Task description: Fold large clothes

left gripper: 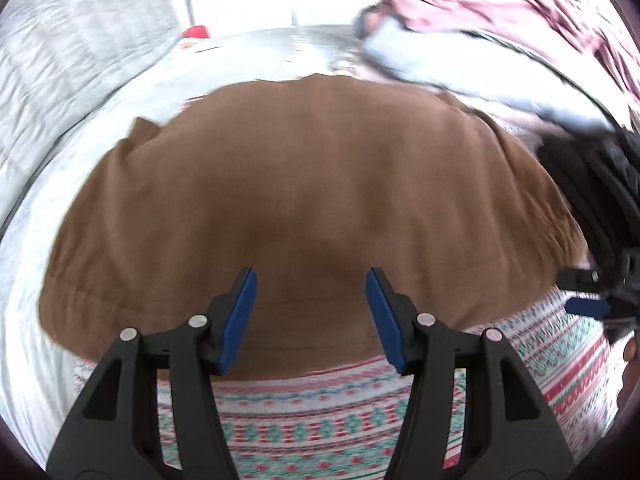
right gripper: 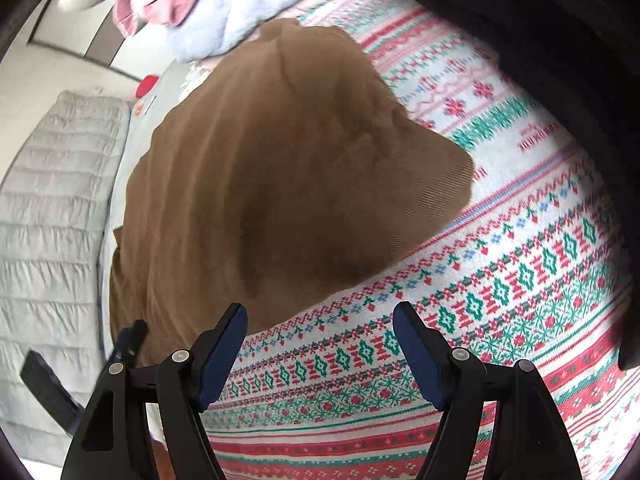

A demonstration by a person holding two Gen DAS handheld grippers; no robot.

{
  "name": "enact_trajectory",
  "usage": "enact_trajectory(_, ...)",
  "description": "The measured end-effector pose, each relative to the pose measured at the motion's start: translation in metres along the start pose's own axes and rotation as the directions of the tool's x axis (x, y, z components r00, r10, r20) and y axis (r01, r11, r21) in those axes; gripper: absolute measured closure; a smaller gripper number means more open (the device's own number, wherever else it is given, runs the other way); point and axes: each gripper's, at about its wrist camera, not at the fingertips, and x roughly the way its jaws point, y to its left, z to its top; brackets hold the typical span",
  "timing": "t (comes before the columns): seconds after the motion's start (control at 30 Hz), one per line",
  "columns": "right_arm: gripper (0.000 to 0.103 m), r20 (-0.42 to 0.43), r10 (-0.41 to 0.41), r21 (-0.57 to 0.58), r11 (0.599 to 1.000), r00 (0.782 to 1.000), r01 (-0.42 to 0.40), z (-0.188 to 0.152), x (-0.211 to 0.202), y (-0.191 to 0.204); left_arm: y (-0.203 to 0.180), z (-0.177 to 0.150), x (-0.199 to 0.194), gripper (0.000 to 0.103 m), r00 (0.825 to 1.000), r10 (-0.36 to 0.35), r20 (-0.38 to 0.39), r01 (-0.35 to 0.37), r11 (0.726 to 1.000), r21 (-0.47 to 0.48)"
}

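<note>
A brown garment (left gripper: 304, 200) lies folded flat on a patterned red, green and white blanket (left gripper: 312, 420). My left gripper (left gripper: 311, 280) is open and empty, its blue pads hovering over the garment's near edge. In the right wrist view the same brown garment (right gripper: 280, 184) lies on the blanket (right gripper: 500, 280). My right gripper (right gripper: 320, 314) is open and empty, above the blanket just off the garment's near right edge. The right gripper also shows at the right edge of the left wrist view (left gripper: 588, 292).
A heap of pink and pale blue clothes (left gripper: 480, 20) lies beyond the brown garment, also in the right wrist view (right gripper: 192, 4). A grey quilted cover (right gripper: 52, 208) lies to the left. A black garment (right gripper: 560, 60) fills the upper right. A red object (left gripper: 196, 32) sits far back.
</note>
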Motion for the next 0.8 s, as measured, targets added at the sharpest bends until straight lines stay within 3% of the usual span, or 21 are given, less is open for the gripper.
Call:
enact_trajectory(0.07, 0.027, 0.001, -0.005, 0.014, 1.0, 1.0, 0.005, 0.001, -0.003, -0.007, -0.005, -0.003, 0.019, 0.044, 0.999, 0.021, -0.049, -0.021, 1.0, 0.013)
enact_trajectory(0.1, 0.027, -0.001, -0.012, 0.016, 1.0, 1.0, 0.012, 0.001, -0.003, -0.009, -0.006, -0.006, 0.027, 0.039, 0.997, 0.037, -0.063, -0.036, 0.999, 0.017)
enact_trajectory(0.23, 0.027, -0.02, -0.013, 0.024, 1.0, 1.0, 0.014, 0.003, 0.003, -0.009, -0.011, -0.01, 0.043, 0.035, 0.994, 0.086, -0.069, -0.083, 0.995, 0.046)
enact_trajectory(0.33, 0.027, -0.027, -0.002, 0.025, 1.0, 1.0, 0.002, 0.003, 0.002, -0.01, -0.005, -0.007, 0.042, 0.035, 0.995, 0.063, -0.08, -0.062, 0.998, 0.019)
enact_trajectory(0.4, 0.027, -0.025, 0.002, 0.025, 1.0, 1.0, -0.001, 0.006, 0.007, -0.004, -0.001, -0.003, 0.035, 0.036, 0.996, 0.051, -0.069, -0.051, 0.999, 0.006)
enact_trajectory(0.6, 0.027, 0.02, 0.025, 0.1, 0.995, 0.999, -0.027, 0.01, -0.008, -0.019, 0.0, 0.014, 0.017, 0.036, 0.993, 0.113, 0.029, -0.114, 0.993, 0.031)
enact_trajectory(0.8, 0.027, 0.01, 0.071, 0.137, 0.988, 0.997, -0.072, 0.012, -0.013, -0.032, 0.007, 0.016, 0.062, 0.035, 0.986, 0.118, -0.114, -0.117, 0.993, 0.011)
